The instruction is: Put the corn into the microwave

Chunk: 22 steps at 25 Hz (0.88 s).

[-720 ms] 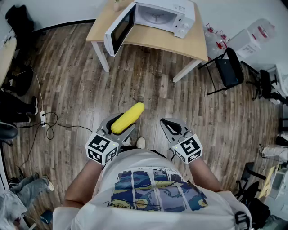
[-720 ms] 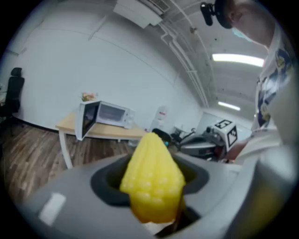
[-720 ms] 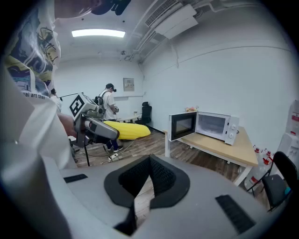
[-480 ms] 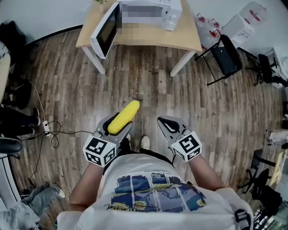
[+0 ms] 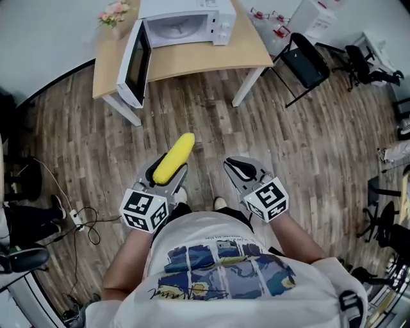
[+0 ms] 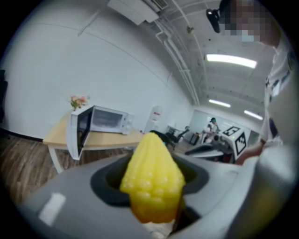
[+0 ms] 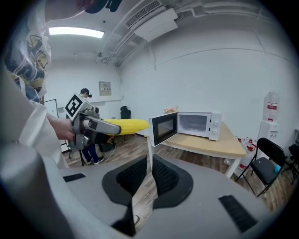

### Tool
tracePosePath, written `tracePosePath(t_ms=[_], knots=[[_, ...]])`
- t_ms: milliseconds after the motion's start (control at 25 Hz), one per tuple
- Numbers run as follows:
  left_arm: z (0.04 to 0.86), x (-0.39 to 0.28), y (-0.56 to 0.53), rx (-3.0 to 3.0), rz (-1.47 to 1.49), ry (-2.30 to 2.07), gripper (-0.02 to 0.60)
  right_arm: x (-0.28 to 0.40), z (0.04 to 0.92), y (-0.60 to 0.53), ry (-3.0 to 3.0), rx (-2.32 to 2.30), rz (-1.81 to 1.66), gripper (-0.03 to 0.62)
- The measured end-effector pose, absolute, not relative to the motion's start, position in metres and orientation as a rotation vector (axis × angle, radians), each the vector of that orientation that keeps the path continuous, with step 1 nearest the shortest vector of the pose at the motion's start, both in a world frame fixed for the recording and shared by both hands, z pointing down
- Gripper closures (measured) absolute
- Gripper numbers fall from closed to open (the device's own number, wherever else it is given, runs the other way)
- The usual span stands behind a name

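Note:
A yellow corn cob [image 5: 173,157] lies lengthwise in my left gripper [image 5: 168,170], which is shut on it; the cob's tip sticks out past the jaws toward the table. In the left gripper view the corn [image 6: 153,176] fills the space between the jaws. My right gripper [image 5: 239,170] is held level beside it, shut with nothing in it [image 7: 149,182]. The white microwave [image 5: 184,24] stands on a wooden table [image 5: 205,56] well ahead, with its door [image 5: 132,64] swung wide open to the left and its cavity bare. The right gripper view shows the left gripper [image 7: 88,124] with the corn [image 7: 124,125].
A black folding chair [image 5: 303,64] stands right of the table. A small pot of flowers [image 5: 113,14] sits at the table's back left corner. Cables and a power strip [image 5: 77,218] lie on the wood floor at the left. Office chairs [image 5: 384,227] are at the right edge.
The table and microwave have come closer and shifted left in the head view as the person walked on. Both grippers keep the same pose, the corn still held.

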State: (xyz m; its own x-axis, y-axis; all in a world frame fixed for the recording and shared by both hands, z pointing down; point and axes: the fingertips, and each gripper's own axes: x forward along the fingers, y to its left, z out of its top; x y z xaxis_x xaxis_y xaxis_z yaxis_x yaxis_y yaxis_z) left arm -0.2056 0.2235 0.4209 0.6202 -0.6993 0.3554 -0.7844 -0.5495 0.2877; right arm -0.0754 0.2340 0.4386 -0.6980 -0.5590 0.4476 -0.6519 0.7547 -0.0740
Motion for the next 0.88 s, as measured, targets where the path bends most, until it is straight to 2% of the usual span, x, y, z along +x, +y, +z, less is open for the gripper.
tracePosePath(t_ms=[120, 400, 880], knots=[[0.421, -0.224, 0.198, 2.478, 0.305, -1.15, 0.327, -0.101, 0.434, 0.219, -2.533, 0.978, 0.328, 0.508], [0.439, -0.236, 0.14, 2.492, 0.278, -1.106, 0.327, -0.11, 0.432, 0.203, -2.451, 1.096, 0.373, 0.519], [0.46, -0.18, 0.011, 2.417, 0.31, -1.308, 0.327, -0.008, 0.44, 0.1, -2.474, 1.109, 0.417, 0.545]])
